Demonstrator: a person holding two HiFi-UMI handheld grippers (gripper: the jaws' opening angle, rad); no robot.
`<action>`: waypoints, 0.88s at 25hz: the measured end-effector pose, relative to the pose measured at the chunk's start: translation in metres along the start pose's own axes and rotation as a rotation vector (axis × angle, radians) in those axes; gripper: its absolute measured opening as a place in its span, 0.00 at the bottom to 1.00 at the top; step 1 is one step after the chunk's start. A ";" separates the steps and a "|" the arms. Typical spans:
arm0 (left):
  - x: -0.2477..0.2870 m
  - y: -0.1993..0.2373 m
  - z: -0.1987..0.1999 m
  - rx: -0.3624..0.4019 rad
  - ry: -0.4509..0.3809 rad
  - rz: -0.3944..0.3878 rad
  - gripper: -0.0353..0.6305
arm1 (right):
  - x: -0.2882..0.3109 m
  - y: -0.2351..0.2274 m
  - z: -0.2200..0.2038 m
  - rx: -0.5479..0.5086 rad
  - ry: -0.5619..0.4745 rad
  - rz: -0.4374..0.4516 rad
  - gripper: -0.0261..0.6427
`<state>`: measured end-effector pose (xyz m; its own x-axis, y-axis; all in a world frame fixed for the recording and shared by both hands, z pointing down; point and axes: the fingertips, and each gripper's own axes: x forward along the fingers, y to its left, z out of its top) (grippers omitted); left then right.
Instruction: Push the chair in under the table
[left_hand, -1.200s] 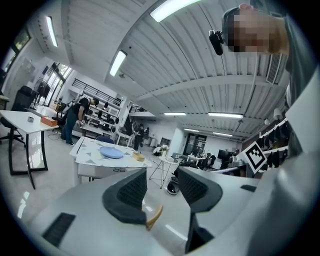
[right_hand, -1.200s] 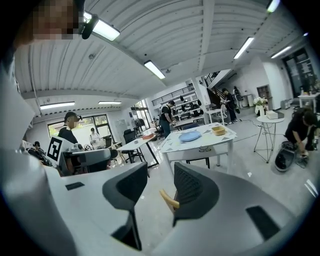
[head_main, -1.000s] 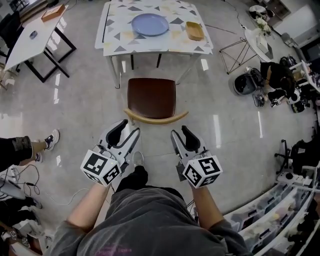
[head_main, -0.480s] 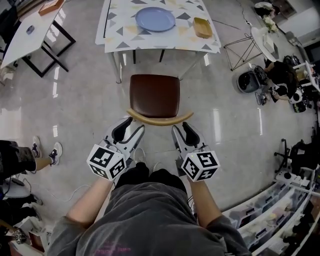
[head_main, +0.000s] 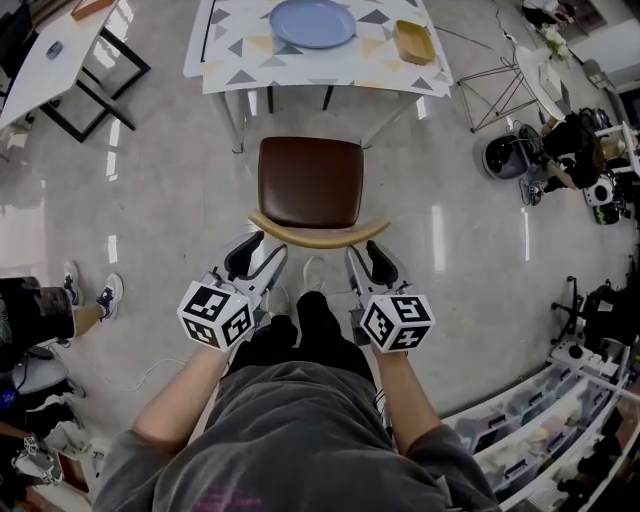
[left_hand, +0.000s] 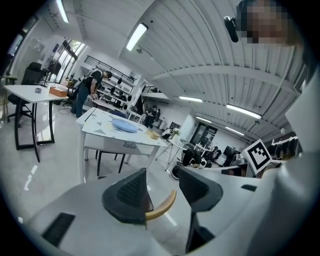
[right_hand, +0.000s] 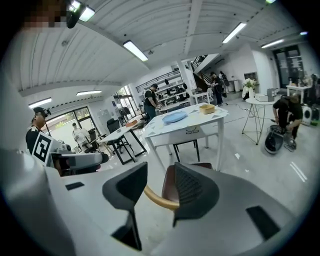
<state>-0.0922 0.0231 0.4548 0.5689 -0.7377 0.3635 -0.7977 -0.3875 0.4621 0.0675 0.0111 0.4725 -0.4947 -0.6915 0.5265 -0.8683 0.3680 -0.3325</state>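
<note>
The chair has a brown seat (head_main: 310, 180) and a curved wooden backrest (head_main: 318, 232); it stands pulled out in front of the patterned table (head_main: 230, 75). My left gripper (head_main: 258, 252) is open just behind the backrest's left end. In the left gripper view the left gripper (left_hand: 162, 192) has the rail's tip, part of the backrest (left_hand: 162, 206), showing between its pads, untouched by the right pad. My right gripper (head_main: 370, 258) is open at the backrest's right end. In the right gripper view the backrest (right_hand: 157, 200) crosses the right gripper's (right_hand: 159, 187) gap.
A blue plate (head_main: 312, 20) and a wooden tray (head_main: 414, 40) lie on the table. A white desk (head_main: 40, 75) stands at upper left, a wire stand (head_main: 500, 90) and a crouched person (head_main: 570, 140) at right. Someone's feet (head_main: 90, 290) are at left; shelves (head_main: 560, 430) at lower right.
Both grippers have sunk and come forward, from short of the chair to its backrest ends. The person's legs have stepped up close behind the chair.
</note>
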 end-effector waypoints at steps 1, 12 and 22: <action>0.004 0.004 -0.005 -0.011 0.011 0.012 0.35 | 0.004 -0.006 -0.005 0.011 0.014 -0.006 0.26; 0.054 0.063 -0.072 -0.065 0.169 0.163 0.36 | 0.056 -0.093 -0.076 0.159 0.206 -0.092 0.26; 0.085 0.109 -0.140 -0.196 0.317 0.261 0.37 | 0.088 -0.143 -0.127 0.325 0.332 -0.158 0.29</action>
<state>-0.1025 -0.0045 0.6489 0.4115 -0.5794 0.7035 -0.8868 -0.0763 0.4558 0.1440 -0.0233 0.6657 -0.3887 -0.4683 0.7935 -0.9035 0.0248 -0.4280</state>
